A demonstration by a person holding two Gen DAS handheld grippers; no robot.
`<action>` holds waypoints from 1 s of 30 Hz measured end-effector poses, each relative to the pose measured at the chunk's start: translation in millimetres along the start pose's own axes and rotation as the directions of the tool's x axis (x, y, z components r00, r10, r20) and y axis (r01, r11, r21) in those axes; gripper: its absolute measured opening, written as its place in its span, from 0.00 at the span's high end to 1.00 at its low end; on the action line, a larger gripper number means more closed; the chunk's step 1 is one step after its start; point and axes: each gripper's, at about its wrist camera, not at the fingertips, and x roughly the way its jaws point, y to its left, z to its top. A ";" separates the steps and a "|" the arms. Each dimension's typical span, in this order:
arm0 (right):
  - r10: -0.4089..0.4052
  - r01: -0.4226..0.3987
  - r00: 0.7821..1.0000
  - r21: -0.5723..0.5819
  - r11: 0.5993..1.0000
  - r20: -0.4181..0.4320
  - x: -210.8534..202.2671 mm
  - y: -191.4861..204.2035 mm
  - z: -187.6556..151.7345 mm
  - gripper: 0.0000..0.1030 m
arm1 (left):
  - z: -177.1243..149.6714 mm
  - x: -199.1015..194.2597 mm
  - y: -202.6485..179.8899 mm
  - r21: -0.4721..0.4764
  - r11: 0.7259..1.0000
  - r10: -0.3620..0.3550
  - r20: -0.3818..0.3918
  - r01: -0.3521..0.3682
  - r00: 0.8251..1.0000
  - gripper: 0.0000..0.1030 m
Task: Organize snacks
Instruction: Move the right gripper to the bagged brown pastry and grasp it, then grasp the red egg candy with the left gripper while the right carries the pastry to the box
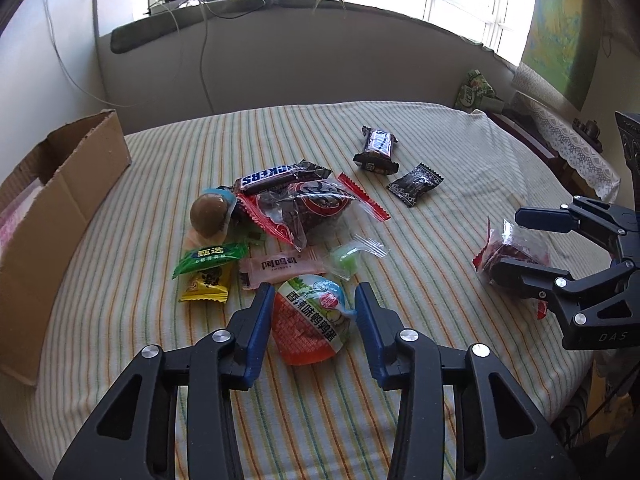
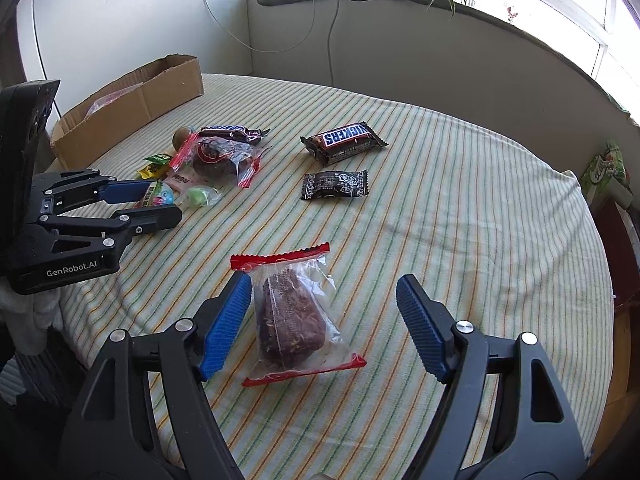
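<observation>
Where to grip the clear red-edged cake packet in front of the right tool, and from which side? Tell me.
Grip the clear red-edged cake packet across its bulging middle, coming from above. It lies flat, lengthways between the right tool's open fingers; the red sealed ends are thin and floppy.

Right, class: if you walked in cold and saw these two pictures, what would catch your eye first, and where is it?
Probably the heap of bright snack wrappers in the middle of the striped tablecloth, with an open brown cardboard box at its left edge. Next, the two black tongs with blue pads: the left tongs straddle a round orange-and-green egg snack pack, and the right tongs flank a clear red-edged packet holding a dark cake.
</observation>
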 end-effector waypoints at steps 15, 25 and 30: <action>0.046 -0.046 0.999 0.016 0.999 -0.012 -0.9 -0.7 2.2 0.64 | 0.0 -16.5 2.8 0.000 1.000 -0.004 0.037 0.004 0.999 0.66; 0.082 -0.075 0.994 -0.099 0.992 0.069 -12.7 41.7 59.4 0.64 | 10.1 -56.8 40.8 -0.058 0.997 0.067 0.125 -0.060 0.990 0.66; 0.121 -0.101 0.987 -0.175 0.979 0.109 -12.7 77.3 91.9 0.64 | 13.0 -71.4 69.0 -0.103 0.989 0.122 0.157 -0.106 0.980 0.66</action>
